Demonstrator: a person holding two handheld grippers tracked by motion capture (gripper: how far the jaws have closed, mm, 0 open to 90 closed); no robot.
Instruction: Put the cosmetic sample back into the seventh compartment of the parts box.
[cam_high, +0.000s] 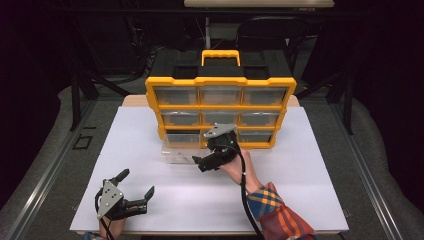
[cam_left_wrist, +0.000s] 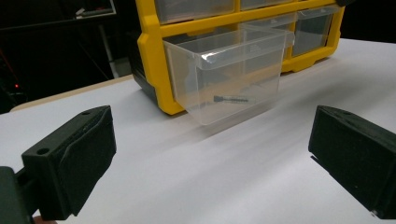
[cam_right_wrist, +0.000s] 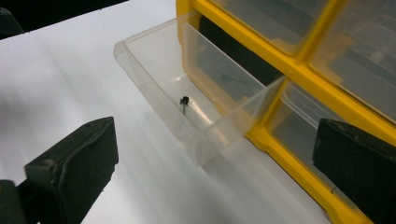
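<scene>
A yellow organizer with clear drawers stands upright at the back of the white table. Its bottom-left drawer is pulled out, and a small black screw lies inside it, also seen through the drawer wall as the screw. My right gripper hovers just right of the drawer, jaws open and empty. My left gripper rests low near the table's front left, jaws wide open with nothing between them. In the left gripper view the drawer sits ahead between the jaws.
A yellow carry handle tops the organizer. Dark chairs and frame legs stand behind the table. Bare white tabletop stretches between the two grippers and to the right of the organizer.
</scene>
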